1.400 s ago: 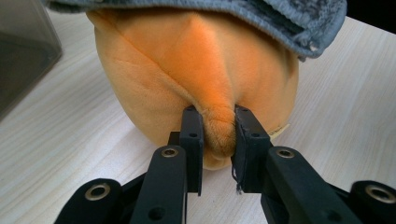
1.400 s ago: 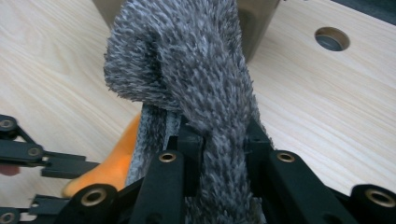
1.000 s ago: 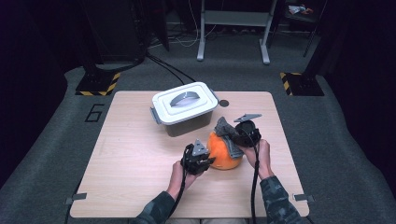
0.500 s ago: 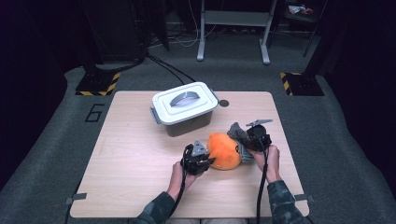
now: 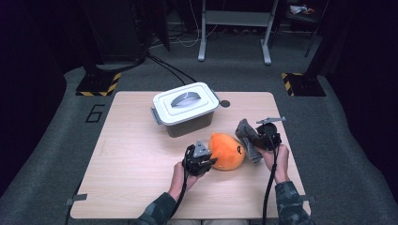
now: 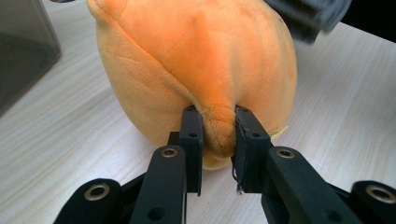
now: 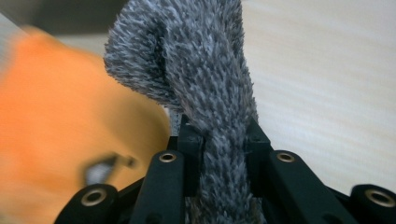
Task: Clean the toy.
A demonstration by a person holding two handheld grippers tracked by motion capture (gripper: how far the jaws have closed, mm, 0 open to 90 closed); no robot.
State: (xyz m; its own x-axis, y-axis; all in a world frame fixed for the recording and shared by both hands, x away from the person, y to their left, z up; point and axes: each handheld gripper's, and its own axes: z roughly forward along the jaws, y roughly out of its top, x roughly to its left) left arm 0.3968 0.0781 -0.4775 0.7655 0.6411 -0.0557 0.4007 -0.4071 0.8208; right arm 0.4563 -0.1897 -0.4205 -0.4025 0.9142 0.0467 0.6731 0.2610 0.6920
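High view showed the orange plush toy (image 5: 226, 151) lying on the wooden table (image 5: 131, 154), near its middle and toward the right, just near of the lidded grey box (image 5: 186, 108). At the toy's left side, the left gripper (image 5: 210, 161) pinched a fold of orange plush between its jaws. To the toy's right, the right gripper (image 5: 259, 137) clamped a grey fuzzy cloth (image 5: 247, 137), which lay touching the toy.
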